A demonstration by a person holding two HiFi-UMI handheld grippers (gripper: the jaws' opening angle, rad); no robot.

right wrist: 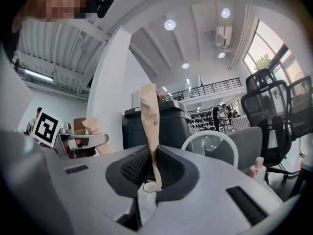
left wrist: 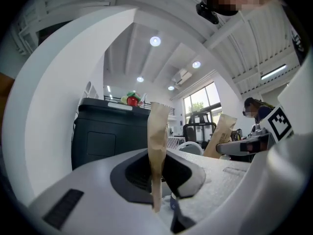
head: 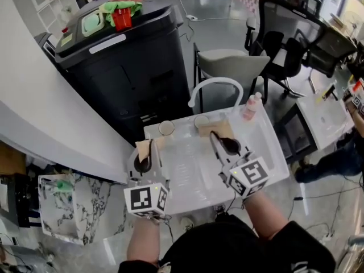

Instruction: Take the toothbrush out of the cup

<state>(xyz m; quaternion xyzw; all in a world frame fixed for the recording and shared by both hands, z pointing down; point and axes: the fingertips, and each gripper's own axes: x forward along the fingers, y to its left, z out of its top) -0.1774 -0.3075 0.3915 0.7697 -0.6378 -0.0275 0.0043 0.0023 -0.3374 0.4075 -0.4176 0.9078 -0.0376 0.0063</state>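
printer: big black floor-standing printer cabinet (head: 128,67) behind the basin, out of play.
basin: white moulded plastic washbasin top (head: 267,147) with a white arched tap (head: 216,83); I hold both tongs over it.
cups: two small round pale cups at the back rim, left cup (head: 166,128) and right cup (head: 201,121), both ahead of my tips. Left tongs are nearer the left cup, right tongs nearer the right.
toothbrush: no bare one shows in any view, and nothing stands up out of either cup as far as I can make out. My guess is it's inside one of the sleeves, so already clear of the cup.
left gripper (left wrist: 157,168): clamped on the left flat brown paper sleeve (left wrist: 158,131), which sits edge-on between the pads with its long axis running out past the tips.
right gripper (right wrist: 154,168): clamped the same way on the right flat brown paper sleeve (right wrist: 149,111). In the head view its far end lies just beside the right cup.
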